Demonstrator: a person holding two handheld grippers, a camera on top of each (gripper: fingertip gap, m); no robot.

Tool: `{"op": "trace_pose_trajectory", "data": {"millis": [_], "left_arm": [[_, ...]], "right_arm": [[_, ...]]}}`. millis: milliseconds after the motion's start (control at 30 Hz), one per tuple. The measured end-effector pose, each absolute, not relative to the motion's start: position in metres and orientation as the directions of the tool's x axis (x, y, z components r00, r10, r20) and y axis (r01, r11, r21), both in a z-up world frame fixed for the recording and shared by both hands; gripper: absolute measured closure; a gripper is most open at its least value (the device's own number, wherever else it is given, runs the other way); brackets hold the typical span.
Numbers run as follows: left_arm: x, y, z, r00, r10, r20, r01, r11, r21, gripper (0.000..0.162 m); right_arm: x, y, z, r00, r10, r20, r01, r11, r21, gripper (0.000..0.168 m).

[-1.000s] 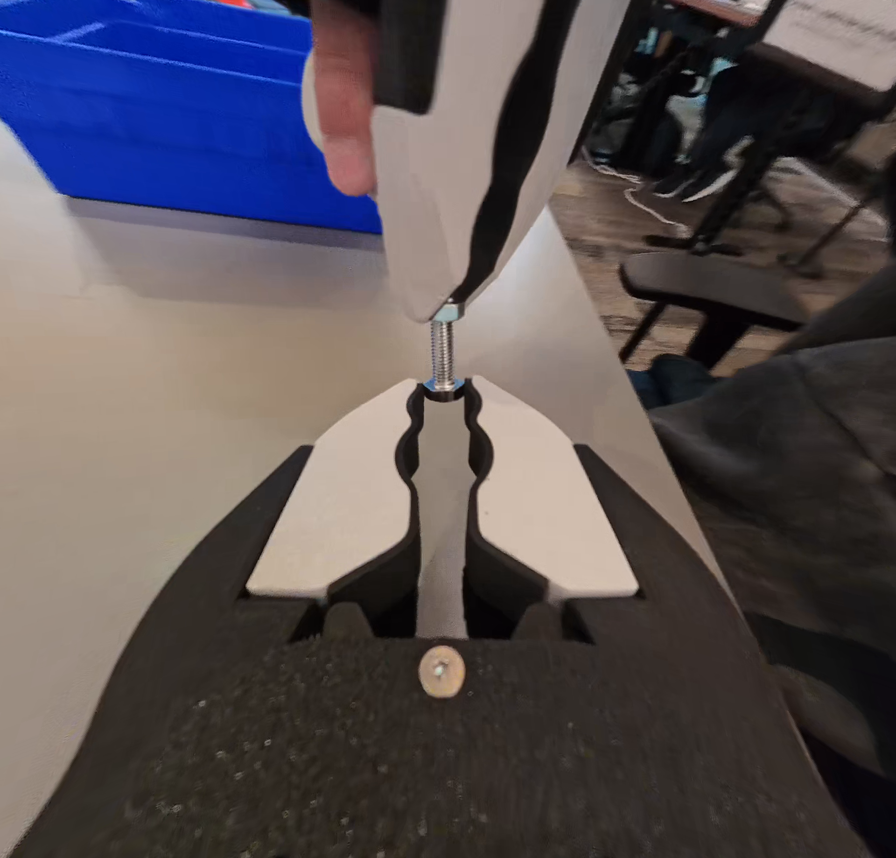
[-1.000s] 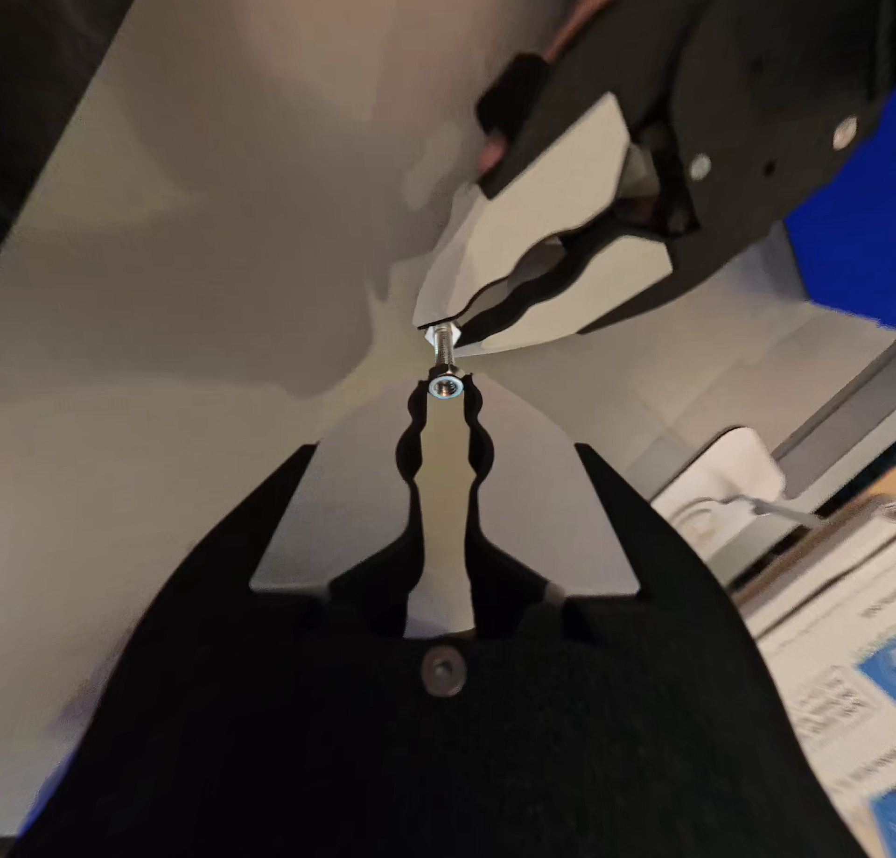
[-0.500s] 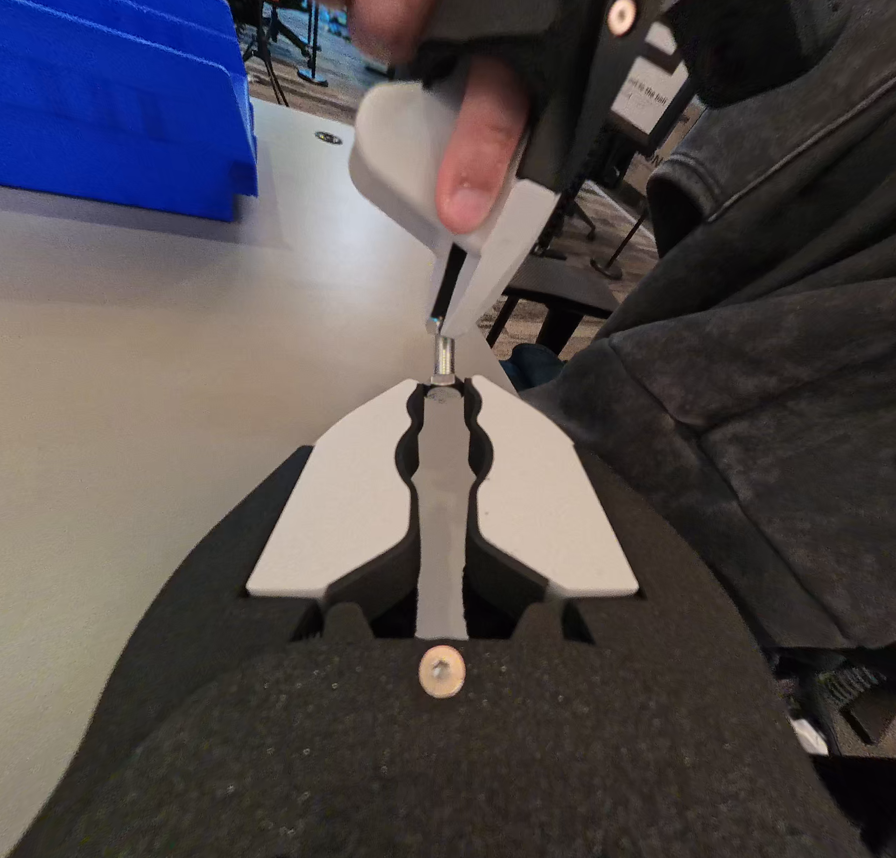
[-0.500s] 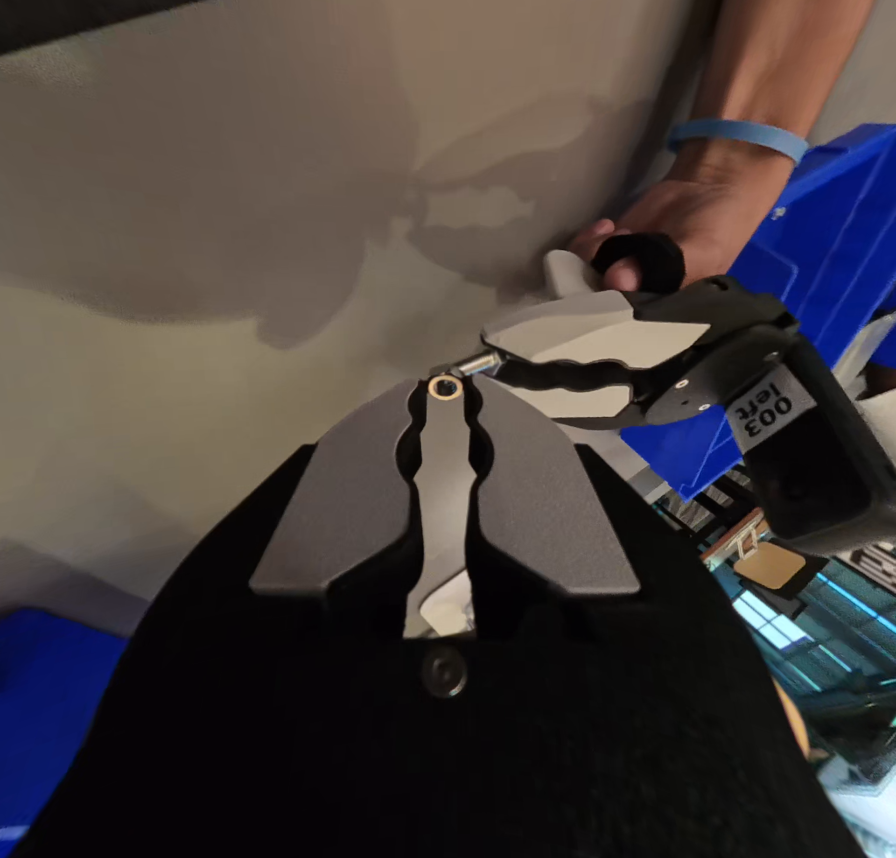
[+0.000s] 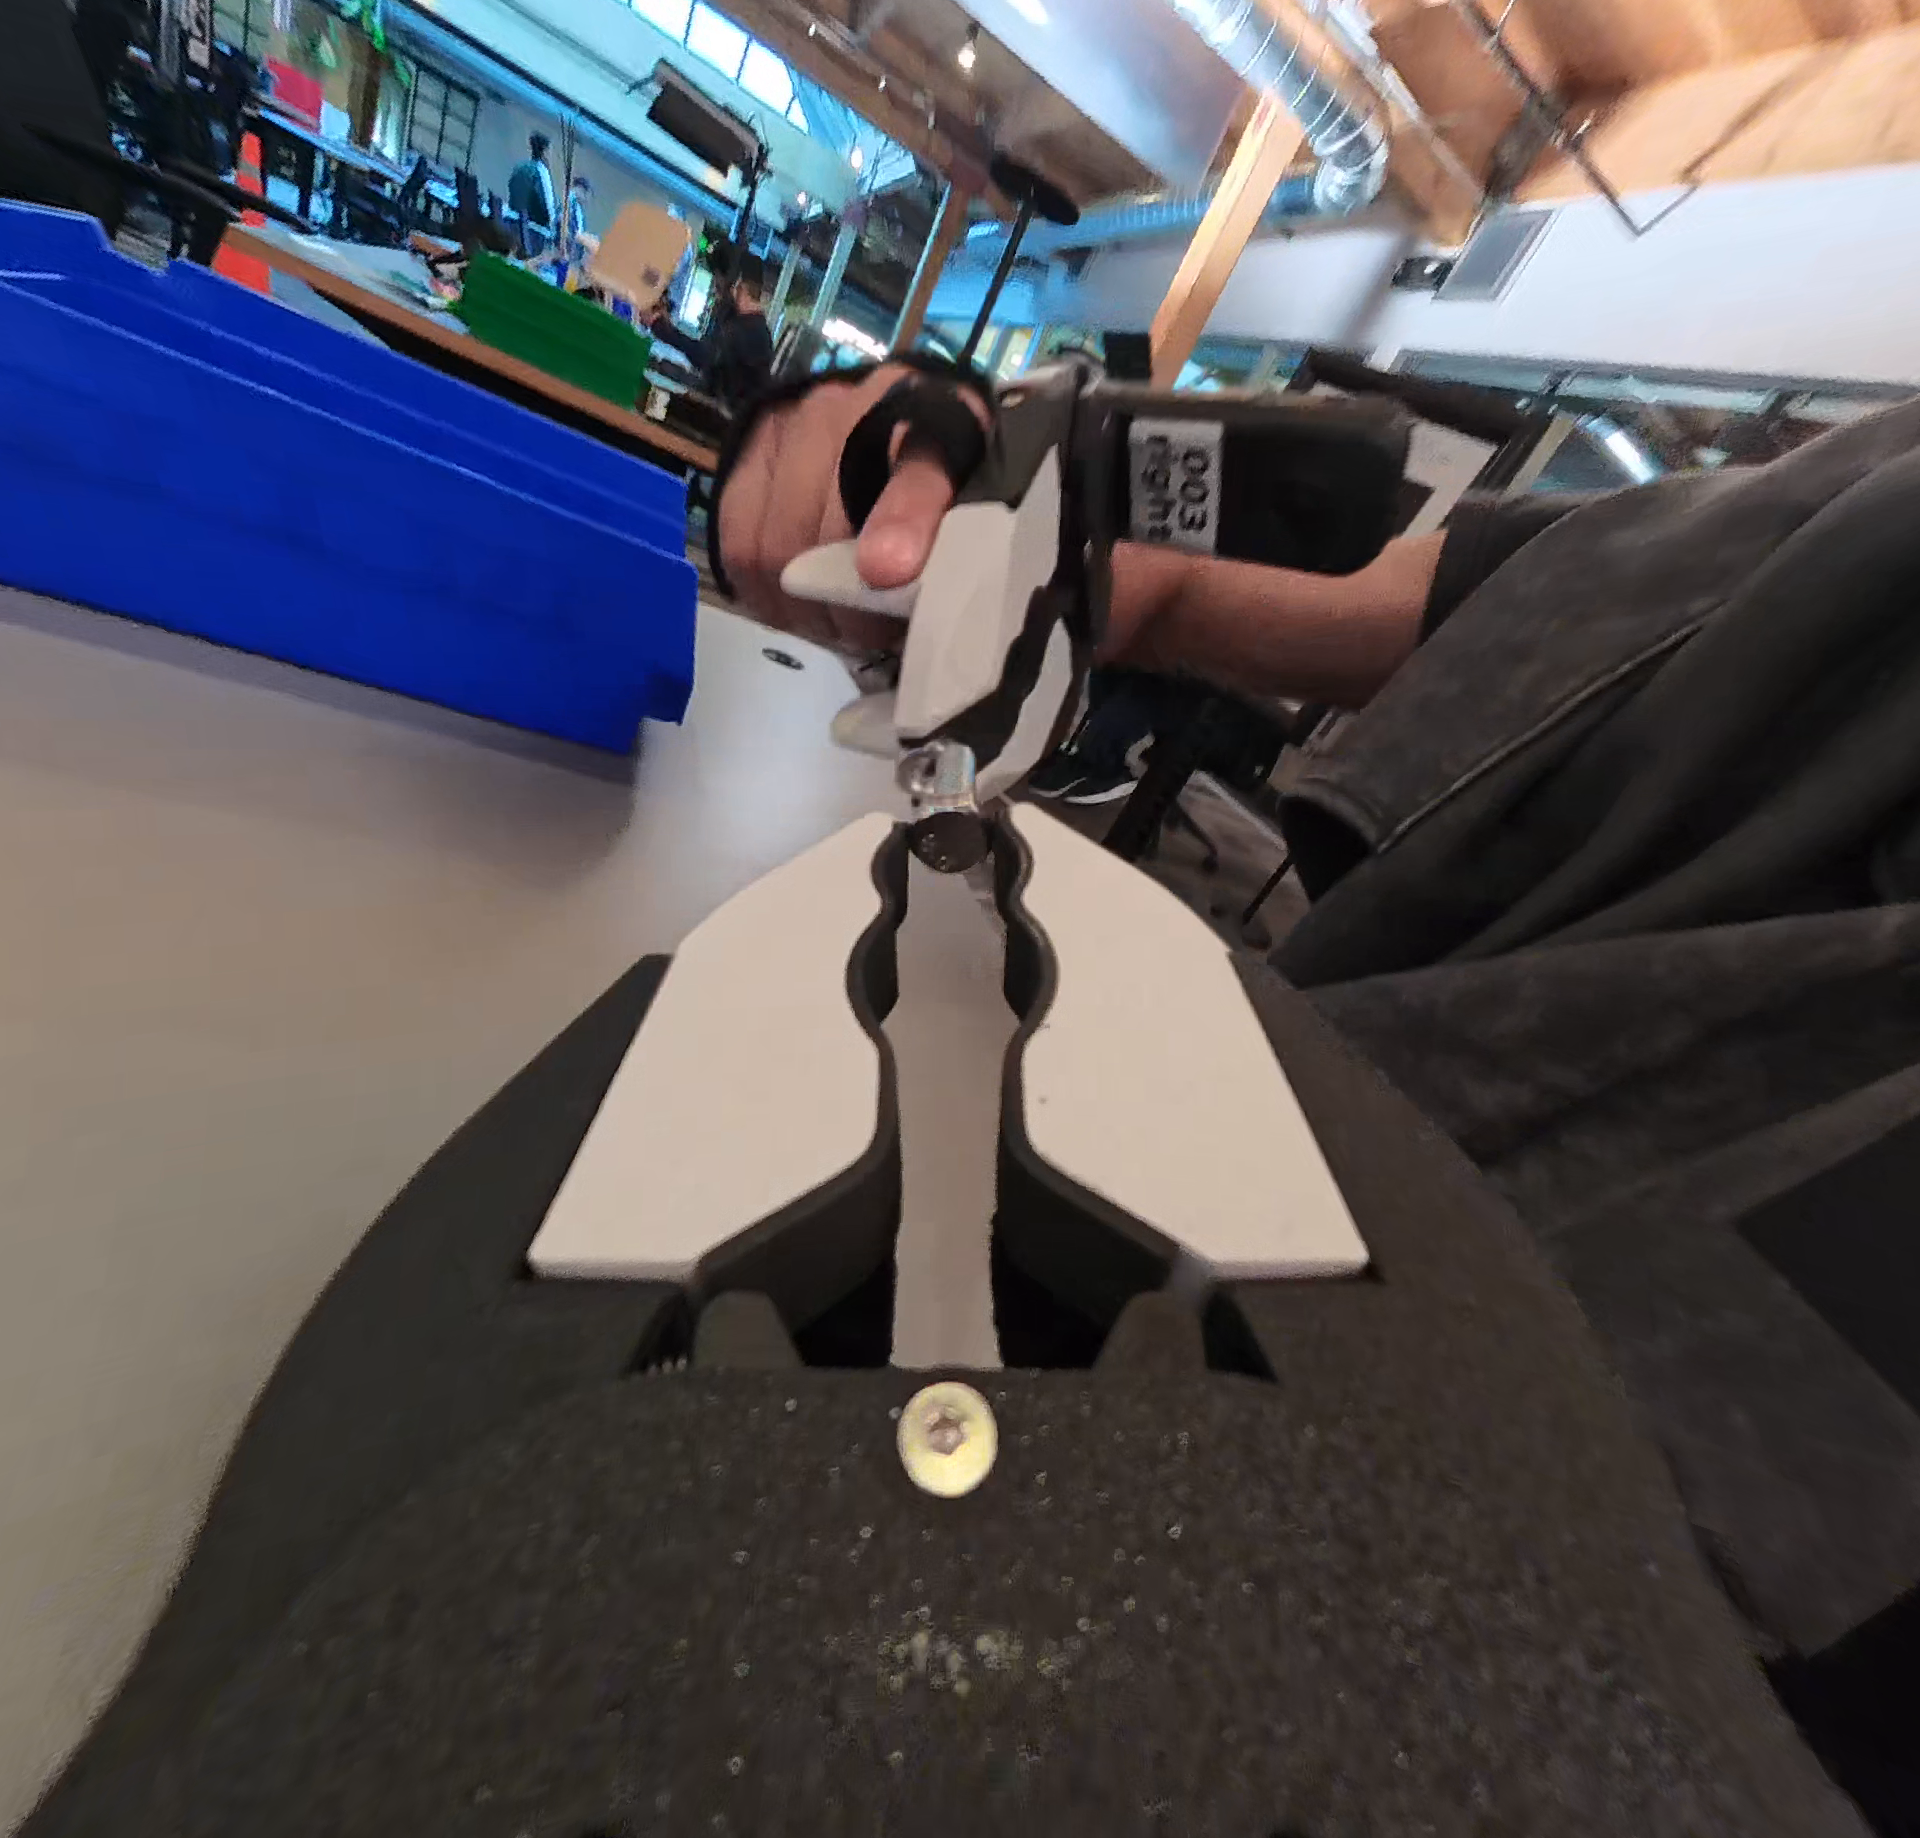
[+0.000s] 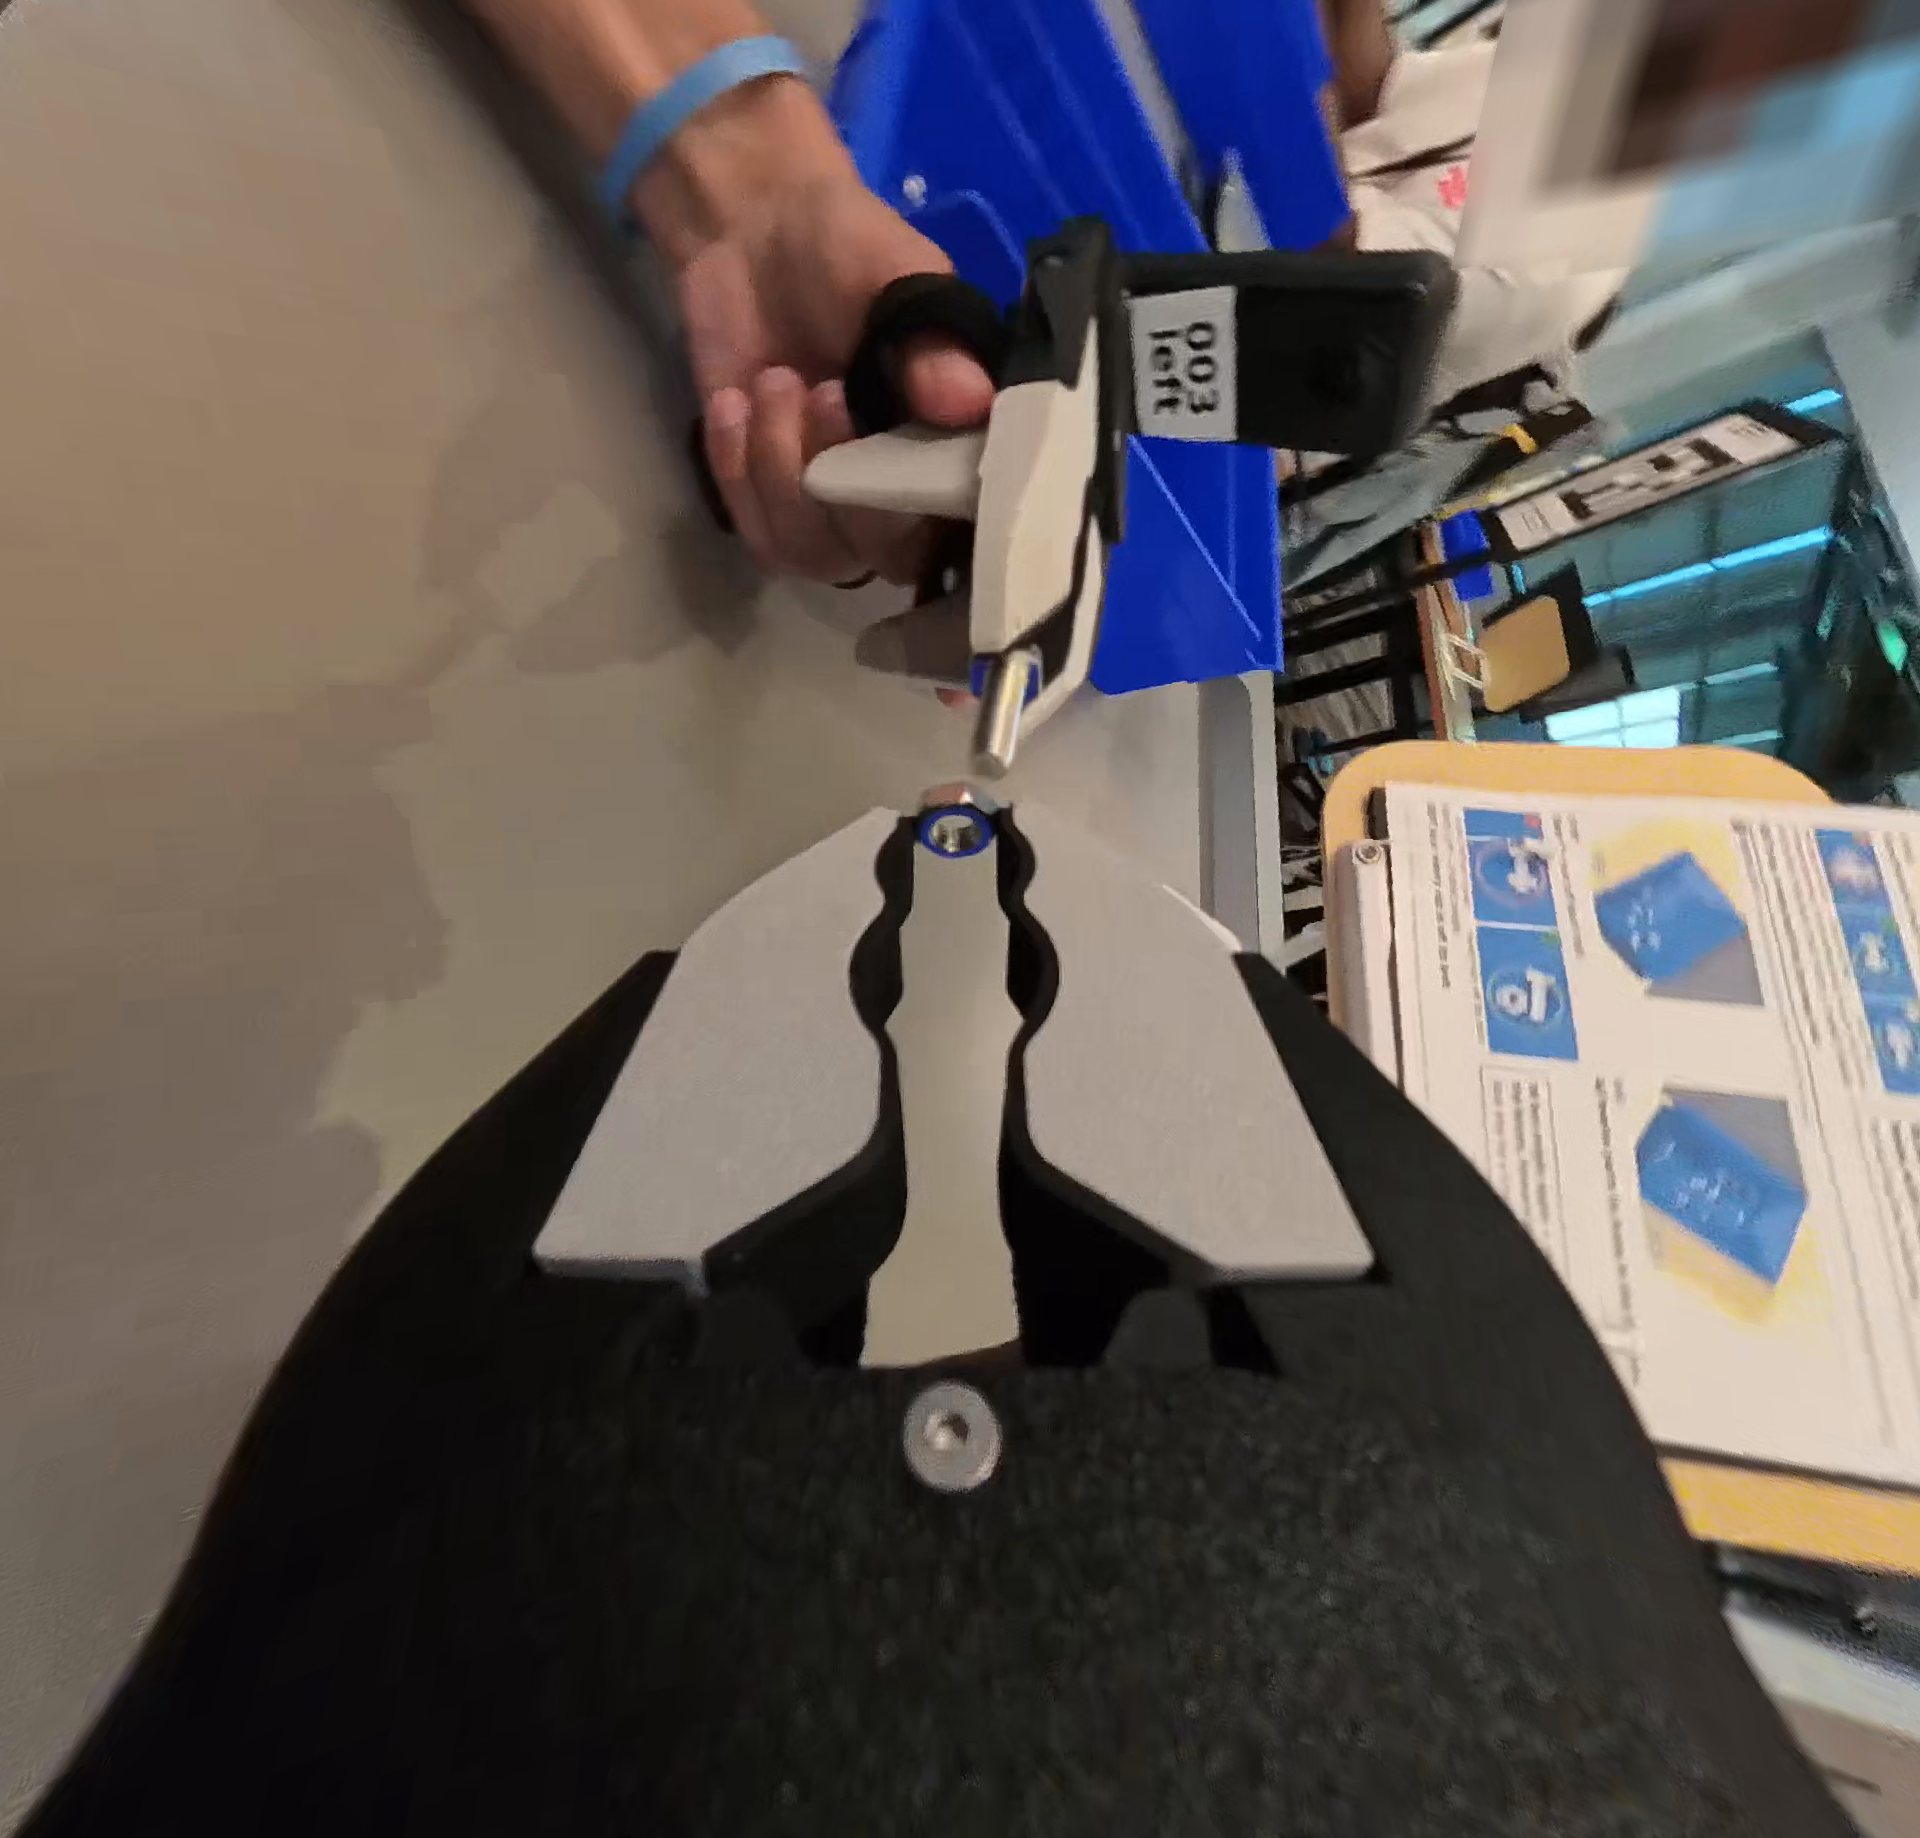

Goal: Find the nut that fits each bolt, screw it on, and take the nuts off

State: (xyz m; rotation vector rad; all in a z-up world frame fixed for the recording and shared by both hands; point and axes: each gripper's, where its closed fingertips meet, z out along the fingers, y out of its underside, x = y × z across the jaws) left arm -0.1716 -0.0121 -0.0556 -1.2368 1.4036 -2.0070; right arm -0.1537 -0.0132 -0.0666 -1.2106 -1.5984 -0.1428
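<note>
Now your left hand-held gripper (image 6: 1023,692) is clamped on the bolt (image 6: 1003,713). Your right hand-held gripper (image 6: 958,832) is clamped on the nut (image 6: 958,830). The bolt's tip sits just past the nut, not touching it, above the pale surface (image 6: 312,541).

**Colours and patterns noted**

Silver steel bolt (image 6: 1003,713) seen, shank plain and shiny. Hexagonal silver nut (image 6: 958,832) ringed in blue. Pale grey finger plates on black foam-textured gripper body (image 5: 951,843). Bright blue plastic bins (image 5: 312,531) recorded. Light blue wristband (image 6: 675,126). Beige-grey tabletop (image 5: 260,957). White instruction sheet (image 6: 1662,1061) patterned with blue picture panels.
</note>
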Motion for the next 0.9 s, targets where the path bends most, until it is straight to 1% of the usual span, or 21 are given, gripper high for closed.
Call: {"op": "trace_pose_trajectory", "data": {"millis": [67,133,233,333,467,533,633,700,767,900], "left_arm": [[-0.173,-0.010,-0.055,-0.528,-0.727,0.438,-0.155,-0.425,-0.892,0.147],[-0.172,-0.012,-0.060,-0.524,-0.732,0.437,-0.174,-0.410,-0.895,0.147],[-0.171,-0.011,-0.060,-0.526,-0.722,0.449,-0.174,-0.425,-0.888,0.147],[-0.172,-0.011,-0.060,-0.532,-0.715,0.454,-0.179,-0.429,-0.886,0.147],[-0.173,-0.011,-0.061,-0.538,-0.705,0.461,-0.188,-0.433,-0.881,0.147],[-0.173,-0.012,-0.060,-0.544,-0.701,0.462,-0.189,-0.434,-0.881,0.147],[-0.172,-0.012,-0.060,-0.538,-0.703,0.466,-0.188,-0.439,-0.879,0.147],[-0.171,-0.010,-0.061,-0.523,-0.717,0.461,-0.183,-0.434,-0.882,0.147],[-0.168,-0.006,-0.064,-0.488,-0.746,0.453,-0.178,-0.423,-0.889,0.147],[-0.163,-0.001,-0.071,-0.419,-0.815,0.401,-0.171,-0.363,-0.916,0.147]], "right_arm": [[-0.155,-0.013,-0.067,0.161,0.604,0.780,0.720,0.468,-0.512,0.153],[-0.155,-0.010,-0.064,0.214,0.556,0.803,0.720,0.466,-0.514,0.153],[-0.160,-0.012,-0.060,0.261,0.552,0.792,0.686,0.471,-0.555,0.153],[-0.161,-0.011,-0.063,0.245,0.520,0.818,0.699,0.490,-0.521,0.153],[-0.161,-0.010,-0.063,0.243,0.514,0.822,0.698,0.496,-0.517,0.153],[-0.161,-0.011,-0.062,0.224,0.480,0.848,0.706,0.520,-0.481,0.153],[-0.160,-0.011,-0.060,0.188,0.399,0.898,0.735,0.549,-0.398,0.153],[-0.159,-0.009,-0.062,0.183,0.373,0.909,0.751,0.544,-0.374,0.153],[-0.156,-0.005,-0.065,0.191,0.377,0.906,0.771,0.514,-0.376,0.153],[-0.150,0.001,-0.070,0.247,0.425,0.871,0.782,0.443,-0.437,0.153]]}}
